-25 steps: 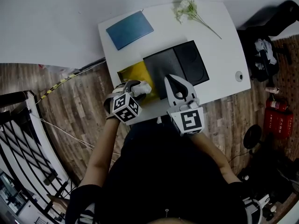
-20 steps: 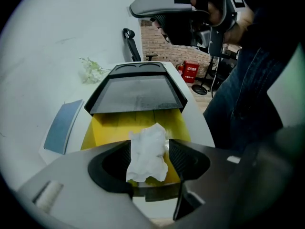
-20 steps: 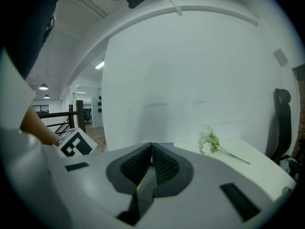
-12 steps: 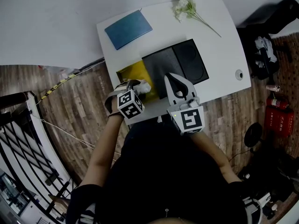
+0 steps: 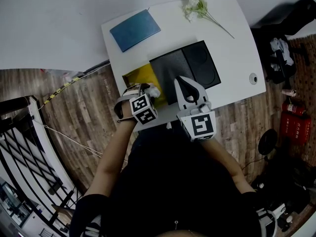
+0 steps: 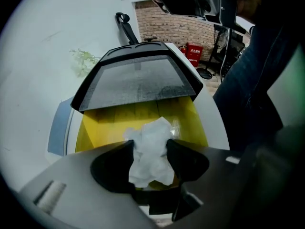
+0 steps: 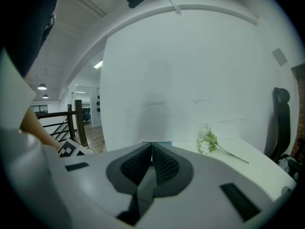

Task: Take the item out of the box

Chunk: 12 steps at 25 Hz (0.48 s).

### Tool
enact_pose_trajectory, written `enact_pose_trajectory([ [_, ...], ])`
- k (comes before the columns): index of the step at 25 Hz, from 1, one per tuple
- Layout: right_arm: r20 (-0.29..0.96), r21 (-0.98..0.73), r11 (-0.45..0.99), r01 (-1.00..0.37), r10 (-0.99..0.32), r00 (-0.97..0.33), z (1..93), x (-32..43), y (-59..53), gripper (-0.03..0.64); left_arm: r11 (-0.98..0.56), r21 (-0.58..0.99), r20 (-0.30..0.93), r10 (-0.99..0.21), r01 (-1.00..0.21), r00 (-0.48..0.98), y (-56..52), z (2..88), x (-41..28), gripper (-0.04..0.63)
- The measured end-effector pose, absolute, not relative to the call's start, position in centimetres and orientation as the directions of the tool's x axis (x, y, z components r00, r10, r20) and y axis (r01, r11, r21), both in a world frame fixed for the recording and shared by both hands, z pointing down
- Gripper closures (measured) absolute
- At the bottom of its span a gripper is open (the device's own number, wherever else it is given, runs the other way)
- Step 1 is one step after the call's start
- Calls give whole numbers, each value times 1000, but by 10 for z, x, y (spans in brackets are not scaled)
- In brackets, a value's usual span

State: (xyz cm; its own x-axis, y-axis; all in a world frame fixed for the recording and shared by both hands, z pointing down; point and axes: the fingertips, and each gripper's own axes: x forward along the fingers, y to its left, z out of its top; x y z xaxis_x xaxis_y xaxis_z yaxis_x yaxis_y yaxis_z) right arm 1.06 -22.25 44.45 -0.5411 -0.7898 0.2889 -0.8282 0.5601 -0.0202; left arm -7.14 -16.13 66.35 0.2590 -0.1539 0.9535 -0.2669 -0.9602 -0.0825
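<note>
An open box with a yellow inside [image 5: 139, 76] [image 6: 100, 123] stands at the near left of the white table [image 5: 232, 48], its black lid [image 5: 185, 68] [image 6: 138, 82] lying open to the right. A crumpled white item [image 5: 152, 90] [image 6: 151, 147] lies in the yellow part. My left gripper [image 5: 147, 91] [image 6: 150, 149] points steeply down into the box; its jaws have just been closing and now press on the white item from both sides. My right gripper [image 5: 187, 89] [image 7: 151, 149] hovers over the near edge of the lid, shut and empty.
A blue booklet [image 5: 135, 29] lies at the table's far left and a sprig of white flowers [image 5: 197, 6] [image 7: 208, 140] at the far middle. A round cable hole [image 5: 253, 79] sits near the right edge. A red fire extinguisher [image 5: 292, 127] stands on the floor to the right.
My left gripper has tipped further downward and sunk into the box over the white item; its marker cube has shifted right. The right gripper has kept still.
</note>
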Motion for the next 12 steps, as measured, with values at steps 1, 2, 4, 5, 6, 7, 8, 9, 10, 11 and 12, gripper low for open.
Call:
enact_pose_trajectory([
  [1,287,-20,562,-827,-789,-543,445,11,-223,604,-959,-86,954,-157,-270,253,-161,665,-71,368],
  [2,284,-18,564,-826,-789,-545,445,11,-223,604,-957,-95,955,-166,-272,248,-161,666,-71,371],
  [4,280,-25,566,-824,-788,-549,446,11,-224,604,-953,-121,952,-191,-277,240,-163,668,-71,381],
  [5,279,-30,566,-824,-787,-551,446,10,-225,604,-951,-132,950,-202,-280,238,-164,668,-71,389],
  [6,278,-32,567,-823,-786,-553,447,10,-225,604,-949,-138,949,-208,-283,237,-164,668,-71,395],
  [7,277,-33,569,-822,-785,-555,446,9,-225,604,-948,-137,949,-209,-287,237,-163,668,-71,400],
  [8,275,-32,571,-820,-784,-556,446,9,-225,604,-947,-135,949,-208,-292,235,-162,668,-72,404],
  [9,274,-32,572,-819,-783,-558,445,9,-224,604,-946,-134,950,-208,-296,233,-162,668,-72,409],
  [10,274,-34,572,-819,-783,-558,446,9,-224,604,-945,-135,950,-208,-298,232,-162,668,-71,415],
  [11,275,-37,572,-819,-783,-559,446,10,-224,604,-944,-135,951,-208,-300,230,-162,668,-70,421],
  [12,274,-37,573,-818,-782,-560,446,10,-224,604,-944,-135,951,-208,-300,227,-161,669,-70,427],
])
